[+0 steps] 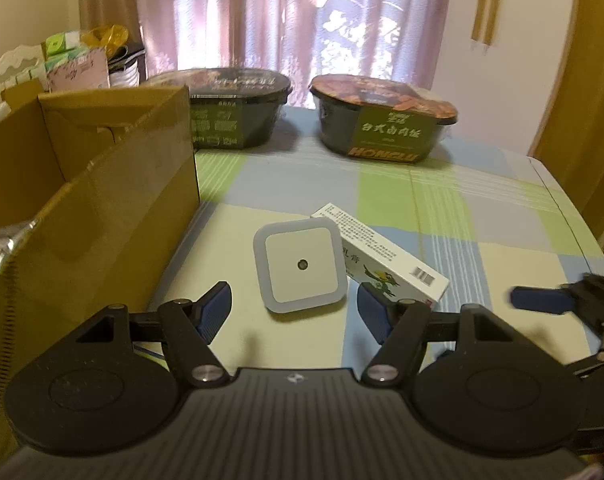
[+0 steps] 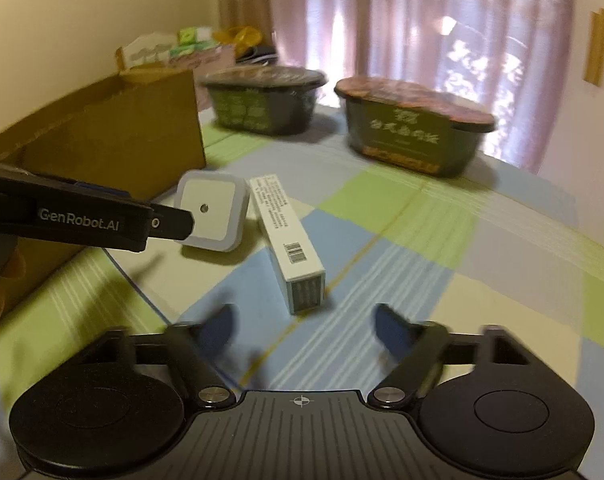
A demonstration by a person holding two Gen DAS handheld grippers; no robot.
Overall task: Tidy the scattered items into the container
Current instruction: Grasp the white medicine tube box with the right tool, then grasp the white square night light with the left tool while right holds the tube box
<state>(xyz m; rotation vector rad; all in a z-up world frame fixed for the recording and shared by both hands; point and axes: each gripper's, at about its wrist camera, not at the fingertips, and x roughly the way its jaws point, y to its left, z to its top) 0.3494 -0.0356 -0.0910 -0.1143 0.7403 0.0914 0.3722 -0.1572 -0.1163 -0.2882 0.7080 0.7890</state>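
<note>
Two tools stand released above the checked tabletop (image 1: pixel 442 200): the left tool (image 1: pixel 293 300) spread just short of the square night light (image 1: pixel 300 265), the right tool (image 2: pixel 302 326) near the white carton (image 2: pixel 287 240) touching it. The cardboard box (image 1: pixel 113 200) stands left.

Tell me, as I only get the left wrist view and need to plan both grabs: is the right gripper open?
Observer: Yes, the right gripper is open, with nothing between its fingers.
Operator: What is it facing?
Observer: The white box, whose short end points at it, just ahead of the fingers.
Operator: And my left gripper from the side?
Observer: One finger's tip overlaps the night light's near edge there; whether it touches, I cannot tell.
</note>
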